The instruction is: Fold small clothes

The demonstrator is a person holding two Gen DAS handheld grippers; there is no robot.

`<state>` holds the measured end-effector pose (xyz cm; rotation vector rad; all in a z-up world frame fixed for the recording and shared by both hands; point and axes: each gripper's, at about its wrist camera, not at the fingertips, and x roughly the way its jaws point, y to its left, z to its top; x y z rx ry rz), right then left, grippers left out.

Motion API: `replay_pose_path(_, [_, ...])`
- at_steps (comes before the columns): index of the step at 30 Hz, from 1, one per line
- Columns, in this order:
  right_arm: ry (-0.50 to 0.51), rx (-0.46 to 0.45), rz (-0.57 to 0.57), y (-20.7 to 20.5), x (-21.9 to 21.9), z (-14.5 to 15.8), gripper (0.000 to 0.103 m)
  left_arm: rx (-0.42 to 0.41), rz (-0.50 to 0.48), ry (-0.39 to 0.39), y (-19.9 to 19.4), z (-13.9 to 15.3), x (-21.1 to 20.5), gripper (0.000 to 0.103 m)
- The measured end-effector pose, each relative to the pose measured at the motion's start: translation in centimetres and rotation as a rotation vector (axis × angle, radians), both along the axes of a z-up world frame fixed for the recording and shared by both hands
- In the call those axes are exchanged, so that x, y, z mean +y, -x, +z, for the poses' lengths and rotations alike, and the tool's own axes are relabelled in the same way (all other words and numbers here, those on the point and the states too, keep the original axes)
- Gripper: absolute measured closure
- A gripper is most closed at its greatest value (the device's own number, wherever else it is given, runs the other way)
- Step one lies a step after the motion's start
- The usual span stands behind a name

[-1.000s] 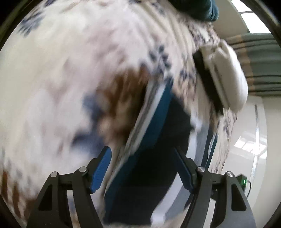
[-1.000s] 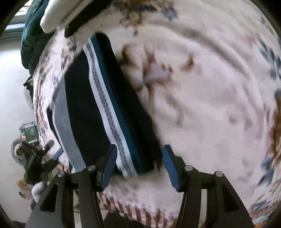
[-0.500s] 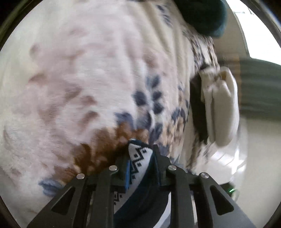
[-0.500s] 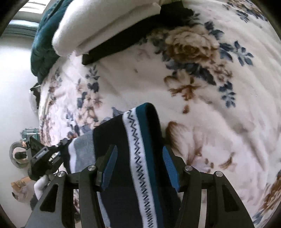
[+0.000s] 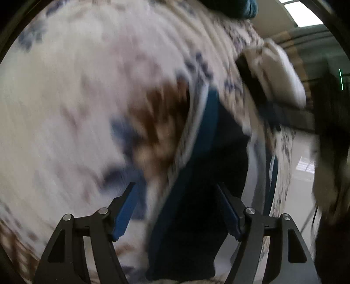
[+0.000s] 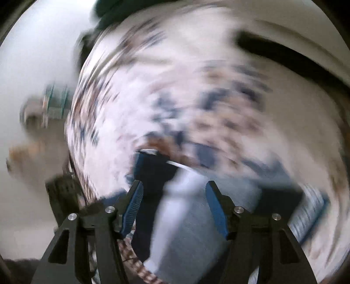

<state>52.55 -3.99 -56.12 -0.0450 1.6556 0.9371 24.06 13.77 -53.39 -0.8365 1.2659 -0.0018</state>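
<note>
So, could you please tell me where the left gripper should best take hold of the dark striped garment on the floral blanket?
Probably the long patterned edge of the dark striped garment, where the white and teal bands run. That edge lies free on the floral blanket, so the left gripper, its jaws just reopened and clear of the cloth, could come down from above and pinch it. Blur hides finer detail.

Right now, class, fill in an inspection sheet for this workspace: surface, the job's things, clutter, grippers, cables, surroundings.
Surface: floral blanket, blurred.
Job's things: dark striped garment lying on the blanket.
Clutter: white folded pile on something dark; teal bundle at the far edge.
Grippers: left gripper open over the garment, jaws just reopened; right gripper open, jaws just widened, garment cloth between but not pinched.
Cables: nothing seen.
Surroundings: pale floor, blurred objects beside the bed.
</note>
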Motion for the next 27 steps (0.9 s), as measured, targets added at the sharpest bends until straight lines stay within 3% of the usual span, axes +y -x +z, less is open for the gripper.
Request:
replay_pose_path(6, [0.213, -0.025, 0.391, 2.3, 10.3, -5.5, 0.044, -0.019, 0.031, 0.032, 1.1, -1.0, -1.3, 0.034])
replay_pose_path(7, [0.204, -0.027, 0.415, 2.4, 10.7, -5.5, 0.077, -0.024, 0.041, 0.045, 1.2, -1.1, -1.2, 0.034])
replay_pose_path(8, [0.192, 0.001, 0.397, 2.1, 10.9, -5.7, 0.092, -0.025, 0.043, 0.050, 1.2, -1.2, -1.2, 0.034])
replay_pose_path(11, [0.202, 0.081, 0.192, -0.7, 9.8, -6.3, 0.096, -0.029, 0.040, 0.066, 1.3, -1.3, -1.6, 0.034])
replay_pose_path(13, [0.212, 0.057, 0.139, -1.4, 9.2, -6.4, 0.097, -0.022, 0.039, 0.083, 1.7, -1.5, -1.9, 0.034])
replay_pose_path(18, [0.158, 0.105, 0.095, -1.8, 8.2, -5.8, 0.096, 0.002, 0.030, 0.087, 1.3, -1.1, -1.5, 0.035])
replay_pose_path(20, [0.130, 0.081, 0.012, -3.4, 6.0, -4.1, 0.088, -0.006, 0.023, 0.086, 0.9, -0.2, -1.0, 0.035])
replay_pose_path(21, [0.076, 0.073, -0.063, -4.5, 3.5, -2.4, 0.076, -0.012, 0.026, 0.082, 0.5, 0.0, -0.9, 0.035])
replay_pose_path(22, [0.052, 0.062, -0.113, -5.2, 1.5, -0.9, 0.053, -0.027, 0.034, 0.086, -0.2, 0.4, -0.2, 0.035])
replay_pose_path(23, [0.036, 0.042, -0.170, -5.7, -1.1, 0.3, 0.044, -0.036, 0.039, 0.095, -0.6, 0.5, 0.1, 0.034])
replay_pose_path(24, [0.025, 0.017, -0.236, -5.9, -4.4, 1.7, 0.038, -0.045, 0.048, 0.102, -1.7, 0.4, 0.8, 0.034])
replay_pose_path(27, [0.076, -0.026, -0.415, -5.1, -14.5, 3.5, 0.038, -0.069, 0.058, 0.112, -4.5, -0.2, 2.0, 0.034])
